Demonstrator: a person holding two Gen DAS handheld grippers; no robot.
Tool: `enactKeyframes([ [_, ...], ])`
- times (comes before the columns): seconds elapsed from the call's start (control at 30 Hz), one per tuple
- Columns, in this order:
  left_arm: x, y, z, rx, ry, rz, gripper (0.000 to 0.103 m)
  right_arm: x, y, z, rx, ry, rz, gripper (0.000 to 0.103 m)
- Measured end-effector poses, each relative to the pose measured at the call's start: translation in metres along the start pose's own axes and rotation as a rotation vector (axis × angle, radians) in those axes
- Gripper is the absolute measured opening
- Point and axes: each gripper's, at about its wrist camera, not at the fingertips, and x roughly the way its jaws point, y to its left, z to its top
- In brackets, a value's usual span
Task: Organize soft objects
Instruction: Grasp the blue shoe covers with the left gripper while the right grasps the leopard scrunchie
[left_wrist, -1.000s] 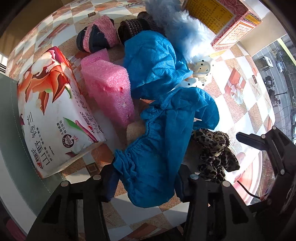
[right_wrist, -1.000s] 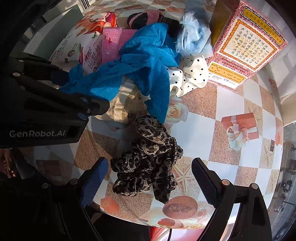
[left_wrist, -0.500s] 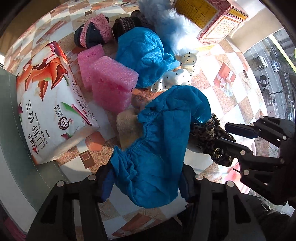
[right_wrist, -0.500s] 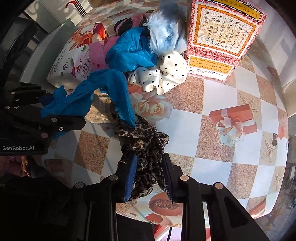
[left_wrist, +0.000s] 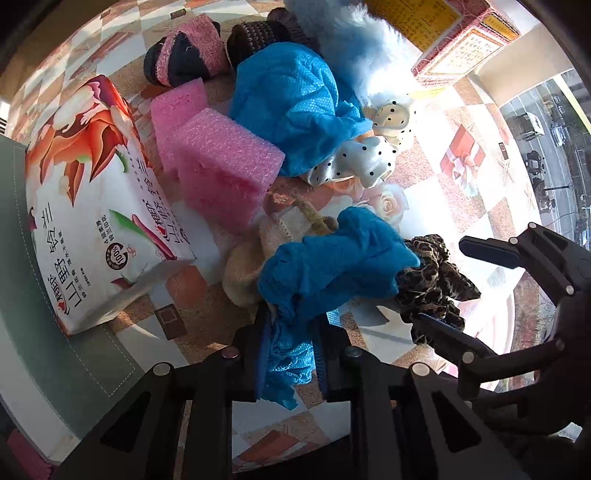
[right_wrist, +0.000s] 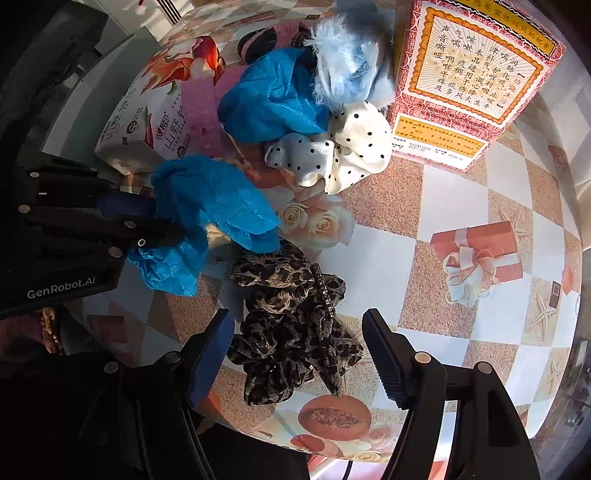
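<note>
In the left wrist view, the left gripper is clamped on a blue shoe cover, bunched beside a pink foam block. In the right wrist view, the right gripper is spread wide around a leopard scrunchie lying on the table.

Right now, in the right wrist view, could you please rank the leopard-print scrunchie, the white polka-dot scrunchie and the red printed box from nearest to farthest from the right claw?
1. The leopard-print fabric scrunchie, lying between the open fingers of the right claw.
2. The white polka-dot satin scrunchie, farther up, mid-table.
3. The red printed cardboard box, at the far upper right, just behind the polka-dot one.
</note>
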Motion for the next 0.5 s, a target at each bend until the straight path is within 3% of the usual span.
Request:
enactKeyframes([
  [0.07,-0.006,0.012,-0.007,-0.030,-0.008,-0.013,0.022,0.011,0.011,0.003,-0.026,0.022,-0.007,0.073],
  [0.13,-0.014,0.023,-0.014,-0.054,-0.018,-0.020,0.022,0.021,0.020,0.005,-0.067,0.040,-0.020,0.058],
  [0.17,-0.018,0.029,-0.019,-0.063,-0.022,-0.023,0.021,0.024,0.023,0.005,-0.088,0.043,-0.038,0.042],
  [0.23,-0.031,0.047,-0.031,-0.092,-0.035,-0.046,0.021,0.023,0.026,0.006,-0.095,0.040,-0.031,0.036],
  [0.3,-0.041,0.059,-0.040,-0.128,-0.050,-0.102,0.021,0.017,0.021,0.003,-0.071,0.029,-0.018,0.034],
  [0.37,-0.051,0.072,-0.049,-0.173,-0.072,-0.221,0.021,0.004,0.001,-0.001,-0.027,0.018,-0.013,0.034],
  [0.5,-0.064,0.079,-0.051,-0.181,-0.112,-0.216,0.021,-0.013,-0.024,-0.003,0.076,-0.007,0.015,0.034],
])
